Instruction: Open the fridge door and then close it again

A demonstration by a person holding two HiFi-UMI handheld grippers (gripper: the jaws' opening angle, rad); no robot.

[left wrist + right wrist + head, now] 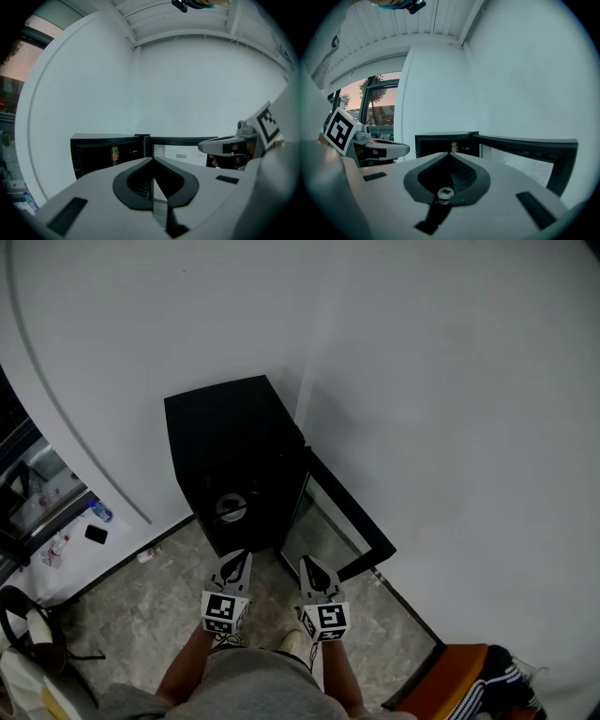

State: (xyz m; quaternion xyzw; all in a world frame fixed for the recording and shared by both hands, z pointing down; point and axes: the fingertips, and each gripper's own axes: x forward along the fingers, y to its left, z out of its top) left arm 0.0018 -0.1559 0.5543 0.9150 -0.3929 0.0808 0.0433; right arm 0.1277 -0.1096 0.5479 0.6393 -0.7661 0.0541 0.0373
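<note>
Much of the fridge point(225, 432) is lost to me. In the head view its inside is a black cavity, with one pale round shape low in the opening that I cannot identify. Only the gripper views pick out a can point(114, 153) standing upright in there. At 5 o'clock an orange object point(459, 667) is cut off by the frame edge.

The fridge sits on the floor point(159, 606) in the corner of the white walls, at 12 o'clock from both grippers, with its front facing 6 o'clock. Its door point(349, 512) stands wide open, its long top edge running from the right-hand hinge out toward 4 o'clock.

The left gripper point(236, 561) and right gripper point(309, 566) hang side by side short of the fridge, pointing at 12 o'clock. Both have their jaws pressed together with nothing between them.
</note>
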